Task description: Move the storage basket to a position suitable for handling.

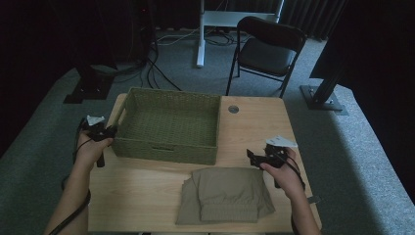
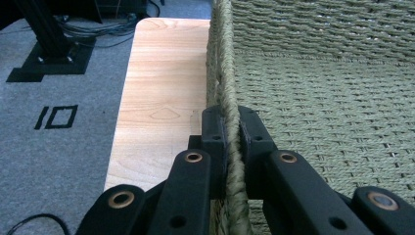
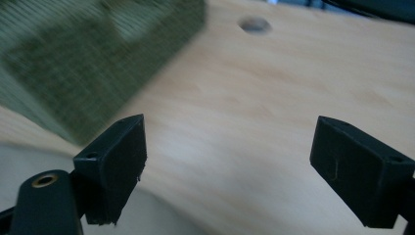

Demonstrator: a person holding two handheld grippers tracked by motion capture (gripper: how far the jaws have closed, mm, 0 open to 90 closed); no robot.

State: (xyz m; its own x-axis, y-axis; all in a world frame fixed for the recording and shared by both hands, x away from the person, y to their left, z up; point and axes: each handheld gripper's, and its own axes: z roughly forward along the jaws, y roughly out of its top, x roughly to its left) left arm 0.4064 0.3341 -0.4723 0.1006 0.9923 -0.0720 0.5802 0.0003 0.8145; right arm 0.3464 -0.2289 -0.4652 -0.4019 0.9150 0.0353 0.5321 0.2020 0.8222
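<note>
A green woven basket [image 1: 169, 122] stands at the back left of the wooden table [image 1: 254, 127]. My left gripper [image 1: 110, 132] is shut on the basket's left rim [image 2: 226, 88], one jaw inside the wall and one outside. A folded khaki garment [image 1: 222, 193] lies at the table's front edge. Just right of the garment, over bare wood, my right gripper [image 1: 253, 157] is held open with nothing between its jaws. In the right gripper view the basket's corner [image 3: 98, 54] is blurred at the upper left, with the garment's edge [image 3: 44, 156] at the lower left.
A round cable hole [image 1: 233, 109] sits in the table right of the basket. Beyond the table stand a black folding chair [image 1: 269, 49], a white desk leg [image 1: 200, 34] and black stands with cables on grey carpet. Bare wood lies right of the basket.
</note>
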